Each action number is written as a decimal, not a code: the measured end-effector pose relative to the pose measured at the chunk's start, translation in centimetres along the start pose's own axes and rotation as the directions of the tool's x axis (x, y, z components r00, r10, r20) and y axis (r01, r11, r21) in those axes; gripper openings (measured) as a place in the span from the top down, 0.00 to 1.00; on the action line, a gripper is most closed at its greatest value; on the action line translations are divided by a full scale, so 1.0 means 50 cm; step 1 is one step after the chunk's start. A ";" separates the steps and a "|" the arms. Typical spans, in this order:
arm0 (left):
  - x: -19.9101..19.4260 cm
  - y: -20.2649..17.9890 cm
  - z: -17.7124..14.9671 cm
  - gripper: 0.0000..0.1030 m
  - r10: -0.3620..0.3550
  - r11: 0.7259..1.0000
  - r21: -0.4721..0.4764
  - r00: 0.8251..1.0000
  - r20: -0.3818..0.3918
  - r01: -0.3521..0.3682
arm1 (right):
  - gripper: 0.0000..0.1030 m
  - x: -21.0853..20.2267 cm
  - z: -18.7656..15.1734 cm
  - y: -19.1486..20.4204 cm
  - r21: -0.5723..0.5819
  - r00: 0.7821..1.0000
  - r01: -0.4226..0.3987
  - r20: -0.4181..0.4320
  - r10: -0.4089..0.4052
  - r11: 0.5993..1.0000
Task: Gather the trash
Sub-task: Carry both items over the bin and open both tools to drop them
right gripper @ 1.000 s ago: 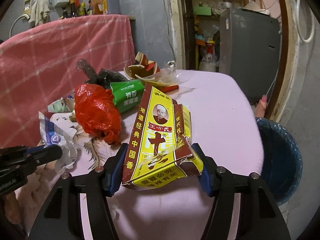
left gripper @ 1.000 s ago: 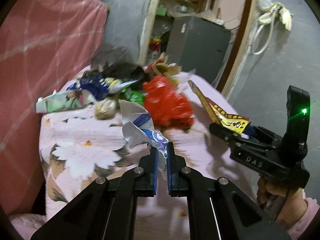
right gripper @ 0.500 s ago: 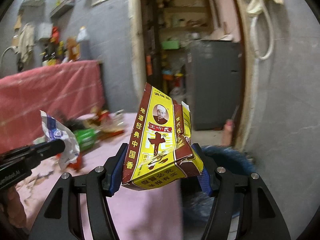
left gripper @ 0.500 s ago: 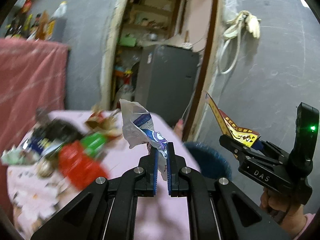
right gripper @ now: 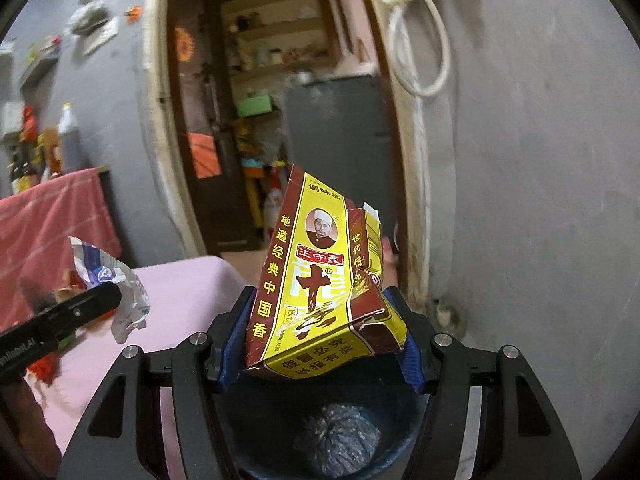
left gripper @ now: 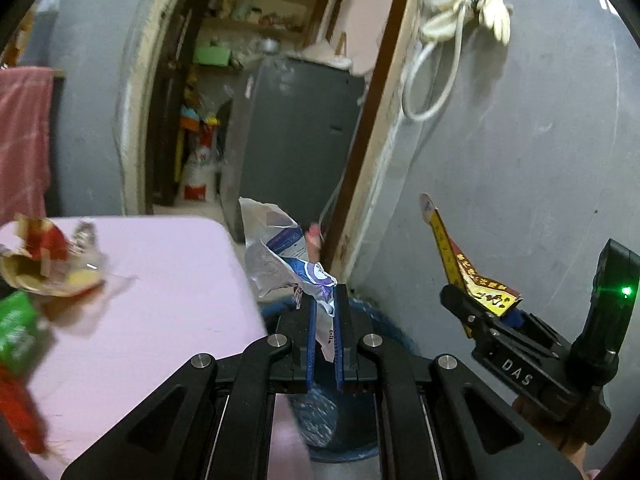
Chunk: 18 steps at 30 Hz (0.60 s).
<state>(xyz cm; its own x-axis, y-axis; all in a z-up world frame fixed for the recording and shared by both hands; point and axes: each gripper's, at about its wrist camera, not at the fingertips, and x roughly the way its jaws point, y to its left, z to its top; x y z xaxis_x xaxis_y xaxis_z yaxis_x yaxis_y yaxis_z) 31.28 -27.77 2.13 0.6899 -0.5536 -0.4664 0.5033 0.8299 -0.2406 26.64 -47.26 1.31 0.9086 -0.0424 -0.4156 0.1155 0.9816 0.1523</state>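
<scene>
left gripper [left gripper: 324, 334] jaws pinch wrapper [left gripper: 280, 252] | right gripper [right gripper: 320, 344] jaws clamp box [right gripper: 316, 280] | bin [right gripper: 336, 436] below

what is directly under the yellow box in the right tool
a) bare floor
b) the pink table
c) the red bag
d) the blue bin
d: in the right wrist view the yellow box, clamped in the right tool, hangs just above the open mouth of the blue bin, while the pink table lies off to the left.
</scene>
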 end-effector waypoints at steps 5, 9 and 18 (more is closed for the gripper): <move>0.067 -0.004 -0.017 0.95 0.003 1.000 0.005 0.995 -0.095 -0.002 | 0.41 0.042 -0.032 -0.011 -0.010 0.996 -0.008 -0.087 0.007 1.000; 0.100 0.009 -0.037 0.95 -0.001 1.000 -0.005 0.988 -0.154 0.000 | 0.40 0.064 -0.048 -0.017 -0.012 0.991 -0.014 -0.137 0.013 1.000; 0.103 0.025 -0.036 0.76 -0.014 1.000 -0.029 0.982 -0.188 0.009 | 0.39 0.073 -0.052 -0.031 -0.005 0.987 -0.024 -0.159 0.023 1.000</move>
<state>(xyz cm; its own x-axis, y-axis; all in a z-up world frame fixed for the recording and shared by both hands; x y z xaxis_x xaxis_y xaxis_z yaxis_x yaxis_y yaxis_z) 34.54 -29.49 -2.09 0.5729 -0.5424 -0.6145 0.4940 0.8268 -0.2692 28.73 -48.46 -2.77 0.8355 0.0100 -0.5494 0.0921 0.9831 0.1580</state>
